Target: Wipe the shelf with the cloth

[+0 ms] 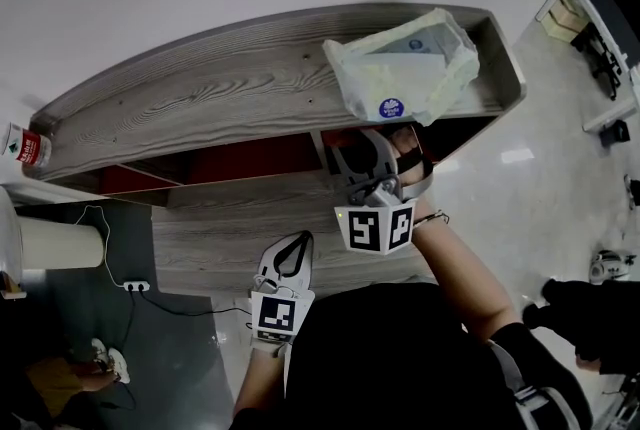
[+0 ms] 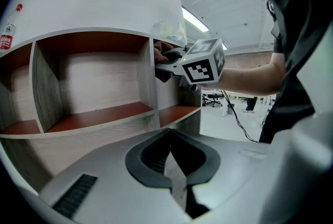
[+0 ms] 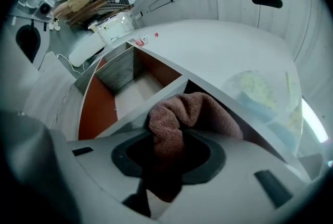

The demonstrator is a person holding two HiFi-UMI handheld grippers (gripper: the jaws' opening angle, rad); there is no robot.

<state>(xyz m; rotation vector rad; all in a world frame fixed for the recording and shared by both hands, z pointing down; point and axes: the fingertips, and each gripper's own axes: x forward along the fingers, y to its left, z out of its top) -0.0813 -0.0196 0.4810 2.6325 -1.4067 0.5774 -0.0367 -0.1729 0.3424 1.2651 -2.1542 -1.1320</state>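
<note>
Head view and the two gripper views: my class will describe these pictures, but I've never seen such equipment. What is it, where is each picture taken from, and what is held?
There is no robot here. A person holds a hand tool with two fingers in each hand. The head view looks down from a camera on the person's head, and each gripper view comes from a camera riding on that tool. The right gripper is shut on a pinkish cloth and reaches into a compartment of the wood-grain shelf. The left gripper is shut and empty, nearer the person. On the shelf top lie a plastic bag and, at its left end, a bottle.
</note>
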